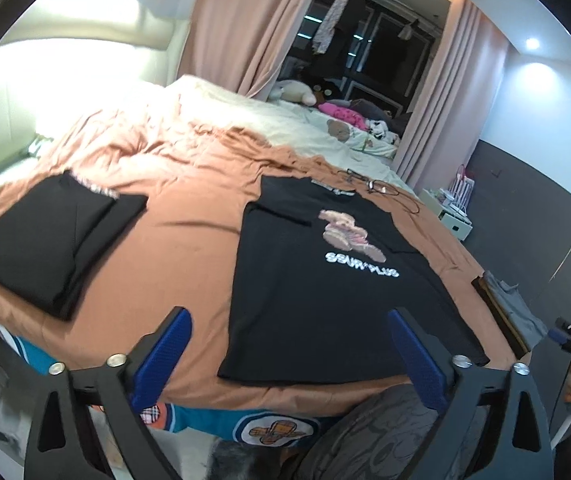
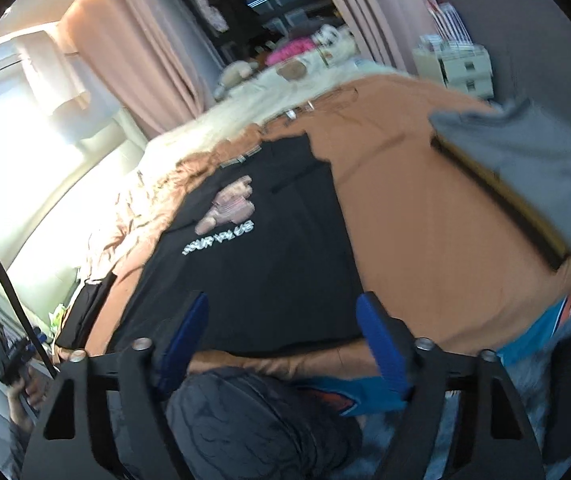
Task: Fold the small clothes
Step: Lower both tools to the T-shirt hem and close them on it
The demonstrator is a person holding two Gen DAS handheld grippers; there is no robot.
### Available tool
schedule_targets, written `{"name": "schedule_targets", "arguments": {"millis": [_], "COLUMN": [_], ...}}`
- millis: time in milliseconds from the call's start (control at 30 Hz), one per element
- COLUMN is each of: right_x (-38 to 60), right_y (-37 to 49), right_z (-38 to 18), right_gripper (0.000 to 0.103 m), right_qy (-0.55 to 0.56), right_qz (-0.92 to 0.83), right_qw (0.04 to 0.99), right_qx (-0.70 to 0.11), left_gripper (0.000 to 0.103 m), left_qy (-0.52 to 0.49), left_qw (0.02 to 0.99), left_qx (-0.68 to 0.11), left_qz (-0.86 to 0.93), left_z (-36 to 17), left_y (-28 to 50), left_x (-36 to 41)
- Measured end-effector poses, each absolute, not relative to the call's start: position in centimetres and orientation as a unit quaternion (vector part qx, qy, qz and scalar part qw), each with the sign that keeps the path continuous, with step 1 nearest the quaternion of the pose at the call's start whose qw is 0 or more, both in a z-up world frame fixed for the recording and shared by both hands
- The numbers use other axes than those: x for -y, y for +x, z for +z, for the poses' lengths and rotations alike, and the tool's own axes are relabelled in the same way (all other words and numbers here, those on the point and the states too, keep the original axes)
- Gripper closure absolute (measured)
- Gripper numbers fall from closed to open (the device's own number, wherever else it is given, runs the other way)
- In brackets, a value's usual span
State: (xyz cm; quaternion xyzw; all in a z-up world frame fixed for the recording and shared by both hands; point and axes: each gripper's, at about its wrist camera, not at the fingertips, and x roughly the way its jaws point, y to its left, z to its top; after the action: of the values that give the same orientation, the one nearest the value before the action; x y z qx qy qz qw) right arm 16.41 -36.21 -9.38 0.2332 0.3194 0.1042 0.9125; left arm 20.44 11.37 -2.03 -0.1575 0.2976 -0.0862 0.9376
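A black T-shirt [image 1: 325, 300] [image 2: 269, 264] with a bear print and white lettering lies flat on the orange sheet [image 1: 189, 240], collar away from me and sleeves folded inward. My left gripper [image 1: 288, 316] hovers open over the shirt's near hem, toward its left corner, with nothing pinched between its blue pads. My right gripper [image 2: 283, 300] is open too, above the hem on the shirt's right part, its pads clear of the cloth. A folded black garment [image 1: 53, 236] rests on the bed to the left.
A stack of folded grey clothes [image 1: 513, 308] [image 2: 533, 168] sits at the bed's right edge. Spectacles with a cord [image 1: 365, 184] lie beyond the collar. Soft toys and bedding are piled at the far end. A person's knee [image 1: 365, 420] presses against the near bed edge.
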Motion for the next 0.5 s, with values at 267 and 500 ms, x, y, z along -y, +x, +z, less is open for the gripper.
{"name": "schedule_targets", "arguments": {"millis": [267, 500], "right_x": [37.3, 38.4], "right_y": [20.7, 23.6], "right_z": [-13.1, -16.8], "right_gripper": [0.037, 0.037], "right_qy": [0.28, 0.33], "right_qz": [0.081, 0.082], "right_qw": [0.889, 0.862], "right_qx": [-0.353, -0.376], "left_gripper": [0.042, 0.042], "left_qy": [-0.232, -0.289], "left_qw": [0.901, 0.866], "left_qx": [-0.364, -0.408], "left_qz": [-0.052, -0.024], "left_z": [-9.2, -14.5], "left_y": [23.1, 24.8], "left_x": [-14.1, -15.4]}}
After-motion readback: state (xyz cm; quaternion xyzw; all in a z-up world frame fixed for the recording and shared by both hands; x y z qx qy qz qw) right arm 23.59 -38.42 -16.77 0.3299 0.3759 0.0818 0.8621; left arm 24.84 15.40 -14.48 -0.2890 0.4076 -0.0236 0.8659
